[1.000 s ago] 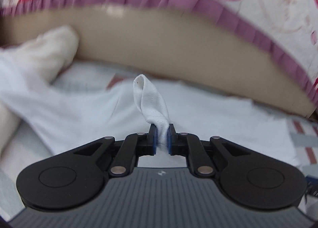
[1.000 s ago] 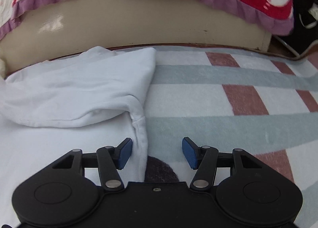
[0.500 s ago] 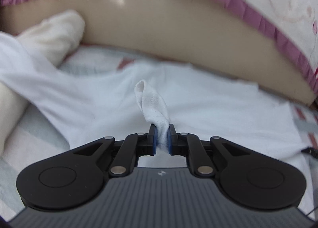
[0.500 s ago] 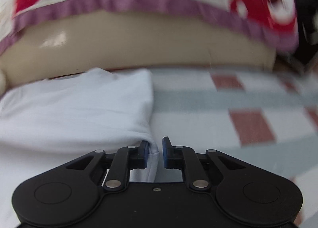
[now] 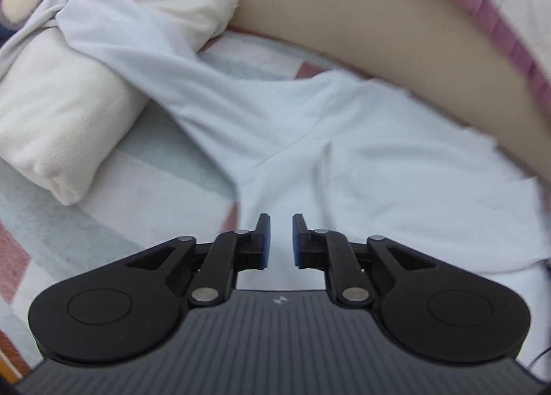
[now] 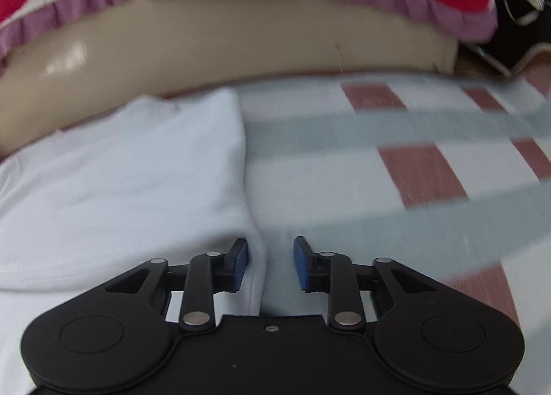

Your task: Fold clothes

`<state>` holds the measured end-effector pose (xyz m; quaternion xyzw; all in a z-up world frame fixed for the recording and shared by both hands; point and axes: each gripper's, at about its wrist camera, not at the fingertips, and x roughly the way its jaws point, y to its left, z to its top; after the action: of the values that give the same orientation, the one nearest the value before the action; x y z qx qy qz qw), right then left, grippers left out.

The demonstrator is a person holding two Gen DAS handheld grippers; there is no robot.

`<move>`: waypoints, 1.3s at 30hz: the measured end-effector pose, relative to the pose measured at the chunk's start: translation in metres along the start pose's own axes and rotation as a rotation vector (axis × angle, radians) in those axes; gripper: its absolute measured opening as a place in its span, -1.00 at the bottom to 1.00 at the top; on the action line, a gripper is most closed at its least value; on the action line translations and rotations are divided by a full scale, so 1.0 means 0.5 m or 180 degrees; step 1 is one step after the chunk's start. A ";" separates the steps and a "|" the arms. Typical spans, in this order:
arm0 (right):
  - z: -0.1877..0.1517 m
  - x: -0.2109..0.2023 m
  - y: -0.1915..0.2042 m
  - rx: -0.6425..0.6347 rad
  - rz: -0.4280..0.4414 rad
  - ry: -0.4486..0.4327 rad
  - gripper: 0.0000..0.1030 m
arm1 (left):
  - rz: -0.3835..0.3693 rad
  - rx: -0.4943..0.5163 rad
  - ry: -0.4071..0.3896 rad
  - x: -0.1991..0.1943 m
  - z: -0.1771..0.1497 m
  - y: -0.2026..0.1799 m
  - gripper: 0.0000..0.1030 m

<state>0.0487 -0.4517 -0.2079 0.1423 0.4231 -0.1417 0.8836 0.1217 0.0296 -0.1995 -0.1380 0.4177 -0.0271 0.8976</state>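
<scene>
One white garment (image 5: 361,154) lies spread on the striped rug (image 6: 396,160), one sleeve draped over one cream pillow (image 5: 58,119). The left gripper (image 5: 279,240) has just opened narrowly, empty. The right gripper (image 6: 270,264), just opening, straddles the garment's folded edge without pinching.

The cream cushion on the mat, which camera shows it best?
The left wrist view. There the cream cushion lies whole at the left, on the striped mat, with the white garment draped across its top. The right wrist view does not show it, only the garment's folded edge and the mat.
</scene>
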 end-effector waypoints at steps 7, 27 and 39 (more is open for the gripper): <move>-0.011 -0.053 -0.007 0.0340 0.0909 -0.0061 -0.25 | -0.0298 0.0273 0.0093 0.041 0.015 -0.055 -0.14; -0.020 -0.028 0.134 -0.1062 0.1153 -0.0244 -0.16 | 0.0203 0.0628 0.0365 -0.062 0.000 0.023 -0.27; -0.066 -0.072 0.008 0.0236 0.0690 0.0919 0.08 | -0.0561 0.0313 0.0772 -0.067 -0.128 0.089 -0.19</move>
<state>0.0054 -0.4310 -0.1986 0.2384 0.5222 -0.0392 0.8179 0.0485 0.0637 -0.2258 -0.1258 0.5075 -0.1427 0.8404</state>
